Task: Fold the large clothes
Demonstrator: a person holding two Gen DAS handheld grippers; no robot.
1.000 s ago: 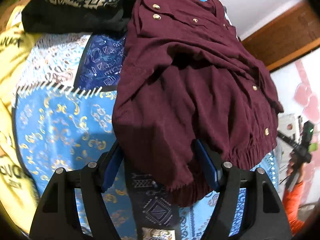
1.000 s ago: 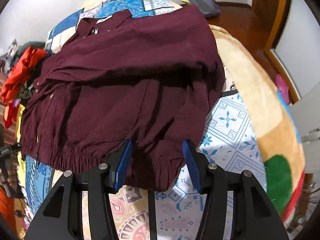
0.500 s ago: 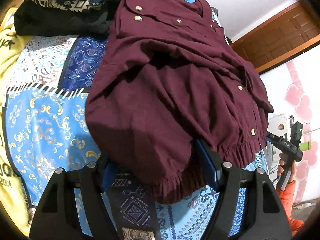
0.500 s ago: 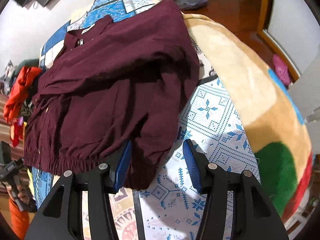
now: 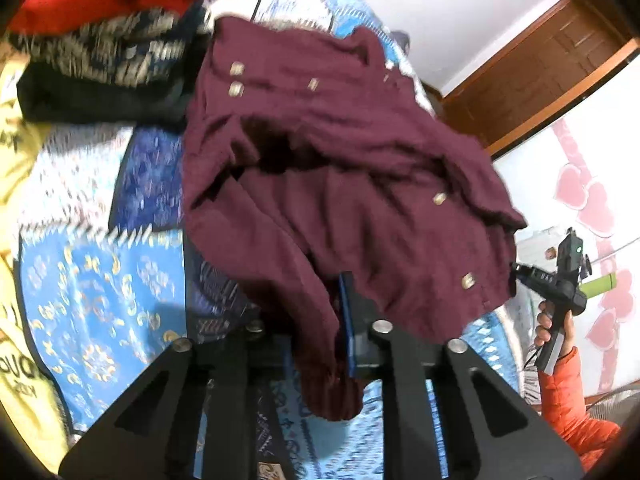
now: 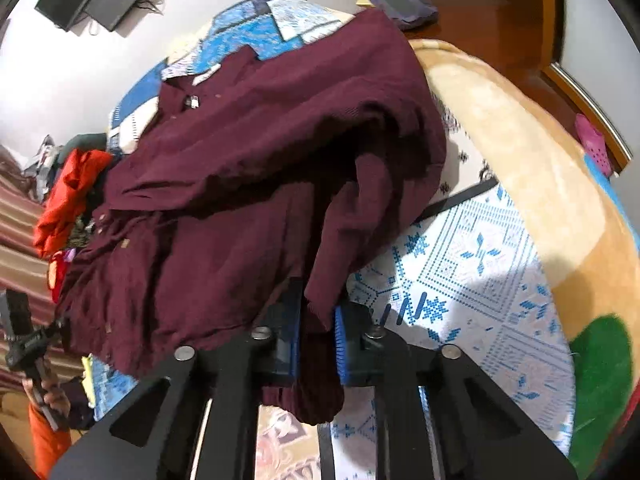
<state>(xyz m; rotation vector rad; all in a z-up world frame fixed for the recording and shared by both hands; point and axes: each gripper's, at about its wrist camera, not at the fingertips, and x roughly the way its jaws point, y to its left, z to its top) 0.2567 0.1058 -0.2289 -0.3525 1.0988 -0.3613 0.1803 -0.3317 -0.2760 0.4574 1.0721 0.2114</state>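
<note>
A maroon button-up jacket lies on a patterned bed, its sleeves folded across the body. My left gripper is shut on the jacket's elastic hem at one bottom corner, and the cloth hides its left finger. In the right wrist view my right gripper is shut on the other bottom corner of the jacket. Both hem corners are lifted off the bedspread and bunch between the jaws.
A blue patterned bedspread covers the bed. A pile of dark and red clothes sits beyond the jacket's left side. A tan blanket lies at the bed's right edge. The other hand-held gripper shows at the right.
Both grippers were open around the jacket's hem corners and have closed on them. The hem has lifted off the bed and the jacket bottom has bunched toward the collar.
</note>
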